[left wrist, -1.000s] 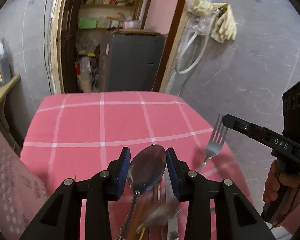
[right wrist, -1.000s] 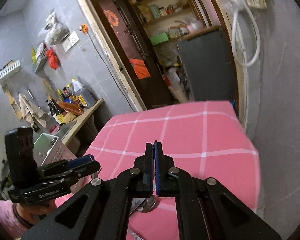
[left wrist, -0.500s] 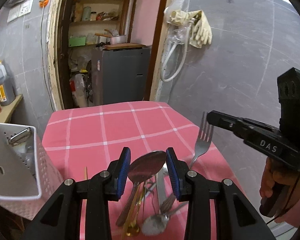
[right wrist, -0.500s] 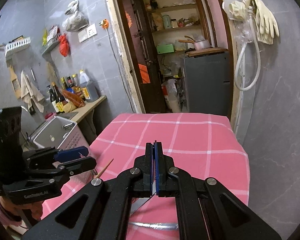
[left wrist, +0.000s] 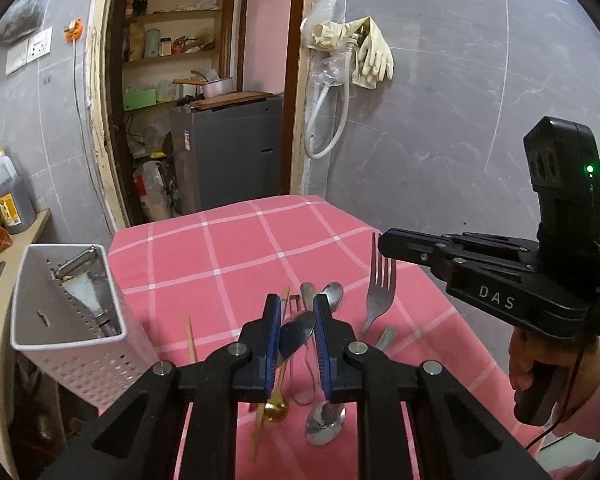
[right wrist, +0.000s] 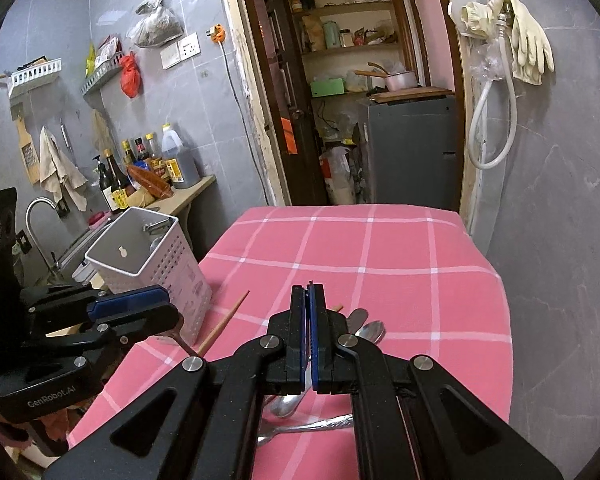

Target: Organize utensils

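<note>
Gripping spoon (left wrist: 296, 334) w/ left gripper (left wrist: 296, 320), right gripper (left wrist: 384, 246) holding fork (left wrist: 380, 288)

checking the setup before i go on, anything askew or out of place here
Yes: the spoon between the left gripper pads sits twisted edge-on, its bowl slanting across the gap as the jaws have just been closing. The white caddy sits tilted, and loose cutlery lies jumbled on the pink cloth.

I see a steel spoon (left wrist: 298, 334) tilted edge-on between my left tongs (left wrist: 296, 310), whose jaws have just been closing on it. A fork (left wrist: 380, 288) stands tines-up, pinched in my right tongs (right wrist: 310, 294). Loose spoons (left wrist: 326, 420) lie beneath the left tongs, and a white perforated caddy (left wrist: 80, 368) sits left of them.
</note>
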The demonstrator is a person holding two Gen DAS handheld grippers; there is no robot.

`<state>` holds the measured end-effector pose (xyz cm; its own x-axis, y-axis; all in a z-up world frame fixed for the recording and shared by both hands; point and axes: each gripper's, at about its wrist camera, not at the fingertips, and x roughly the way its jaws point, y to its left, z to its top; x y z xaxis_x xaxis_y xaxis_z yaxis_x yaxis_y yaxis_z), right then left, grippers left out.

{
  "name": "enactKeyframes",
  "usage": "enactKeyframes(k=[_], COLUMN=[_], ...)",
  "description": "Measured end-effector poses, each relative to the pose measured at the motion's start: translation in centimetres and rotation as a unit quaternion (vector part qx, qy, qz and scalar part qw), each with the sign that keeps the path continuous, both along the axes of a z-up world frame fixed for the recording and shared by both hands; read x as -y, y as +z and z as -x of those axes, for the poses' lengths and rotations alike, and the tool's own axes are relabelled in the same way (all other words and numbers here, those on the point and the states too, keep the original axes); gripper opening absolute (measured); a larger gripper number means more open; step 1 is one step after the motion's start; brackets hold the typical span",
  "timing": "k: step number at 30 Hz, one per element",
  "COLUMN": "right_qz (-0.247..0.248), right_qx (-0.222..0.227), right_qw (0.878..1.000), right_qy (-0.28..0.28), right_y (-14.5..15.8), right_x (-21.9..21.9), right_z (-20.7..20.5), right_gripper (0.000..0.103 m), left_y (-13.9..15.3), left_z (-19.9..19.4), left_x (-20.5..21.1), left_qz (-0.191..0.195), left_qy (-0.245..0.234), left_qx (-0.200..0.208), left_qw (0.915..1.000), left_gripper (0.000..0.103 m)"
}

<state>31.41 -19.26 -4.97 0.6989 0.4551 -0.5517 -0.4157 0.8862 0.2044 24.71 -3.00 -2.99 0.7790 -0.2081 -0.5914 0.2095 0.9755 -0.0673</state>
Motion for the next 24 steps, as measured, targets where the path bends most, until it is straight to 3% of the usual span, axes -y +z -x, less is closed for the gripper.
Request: enactKeyframes(k=[11,20,24], right_qz=[0.000,-0.007,-0.007], right_qx=[0.011,0.058,0.076], right_qw=[1.000,0.998,0.997], right_qy=[-0.008,-0.009,-0.007], right_y=[0.4,3.8,5.3], right_x=[-0.3,-1.0,-1.7], right_z=[1.5,2.4,2.4], right_gripper=[0.003,0.002,0.002], left_y=[0.4,2.9,4.3], left_z=[0.8,0.1,0.1], left_x=[-1.2,-5.5,-6.1], left_qz=[0.000,0.070,0.056], left_qy=[0.030,0.084,0.091], left_qx=[0.008,0.026,0.041], left_qw=[0.9995,0.9936,0.9934], left_gripper=[0.013,0.004,0.004])
